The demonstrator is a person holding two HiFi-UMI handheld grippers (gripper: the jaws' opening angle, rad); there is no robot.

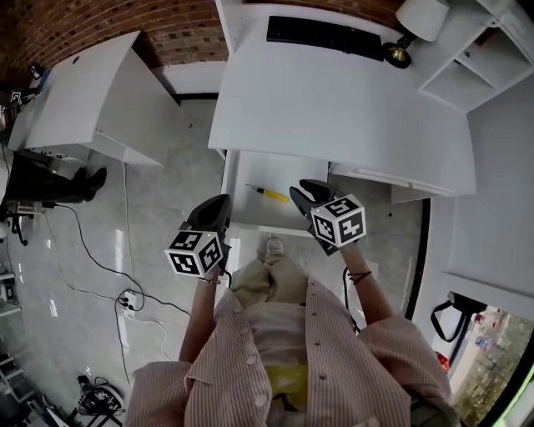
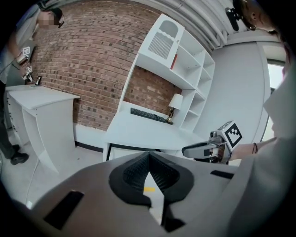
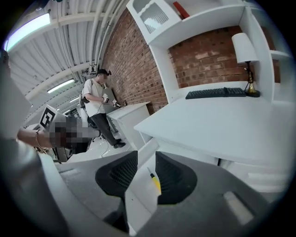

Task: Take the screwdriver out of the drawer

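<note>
Screwdriver: the yellow-handled screwdriver (image 1: 269, 193) lies flat on the floor of the open drawer (image 1: 292, 173), and neither tool touches it.
Drawer: it is pulled out from under the white counter (image 1: 334, 100), towards the knees of the person holding the tools.
Left tool: the left tool (image 1: 219, 207) hovers by the drawer's left front corner, its jaw tips pressed together with nothing between them.
Right tool: the right tool (image 1: 302, 192) is held above the drawer's right side, jaws parted by a moderate gap and gripping nothing. Its own view shows the screwdriver through that gap, lower down in the drawer.
Counter top: a black keyboard (image 1: 324, 36) and a lamp (image 1: 420, 18) with a white shade sit at the back.
Background: a second person (image 3: 98, 109) stands by another white table (image 3: 129, 111) along the brick wall (image 3: 132, 60).
</note>
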